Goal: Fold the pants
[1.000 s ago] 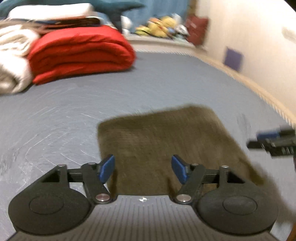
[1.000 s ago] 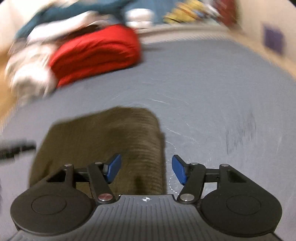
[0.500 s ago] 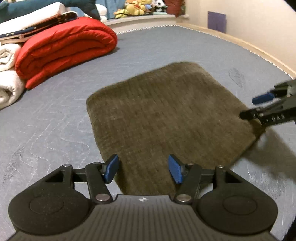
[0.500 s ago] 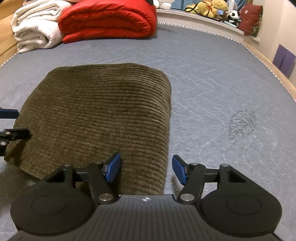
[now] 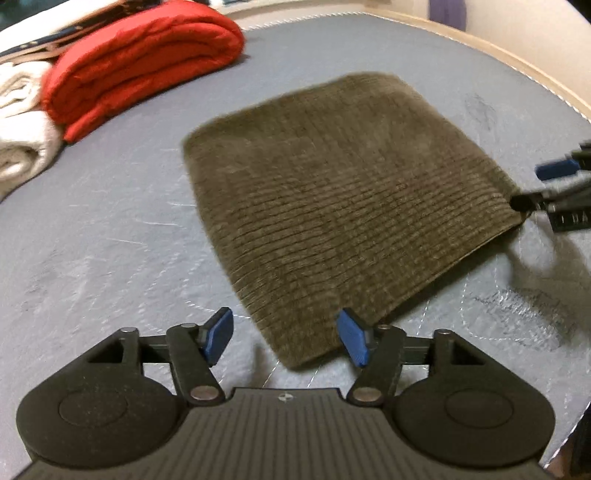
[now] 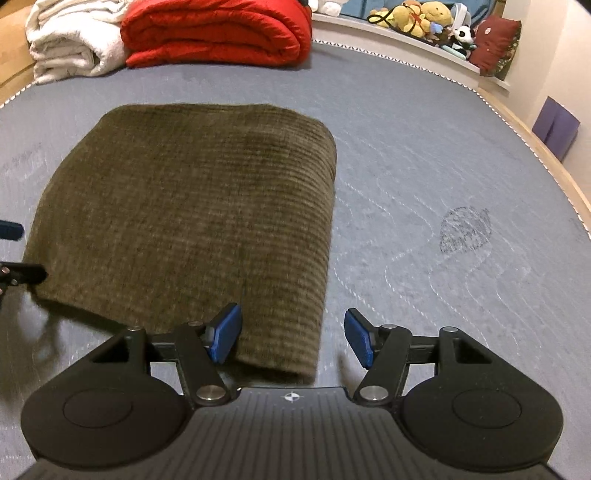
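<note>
The olive-brown corduroy pants (image 5: 351, 206) (image 6: 192, 214) lie folded into a flat rectangle on the grey mattress (image 6: 424, 166). My left gripper (image 5: 284, 332) hovers over the fold's near left corner; its jaws are opening, and the corner lies between the blue pads without being pressed. My right gripper (image 6: 291, 332) is open and straddles the near right corner, its left pad over the cloth and its right pad over bare mattress. Each gripper shows at the edge of the other's view: the right gripper (image 5: 543, 186) and the left gripper (image 6: 18, 253).
A folded red quilt (image 6: 218, 33) (image 5: 140, 70) and a white blanket (image 6: 74, 40) (image 5: 18, 129) lie at the far end of the mattress. Plush toys (image 6: 424, 18) sit on a ledge behind. A wooden bed frame (image 6: 546, 162) and a purple object (image 6: 556, 125) border the right side.
Both grippers have come lower and closer to the pants' near edge. The left one has shifted so that the near left corner now sits between its pads, which stand slightly wider.
</note>
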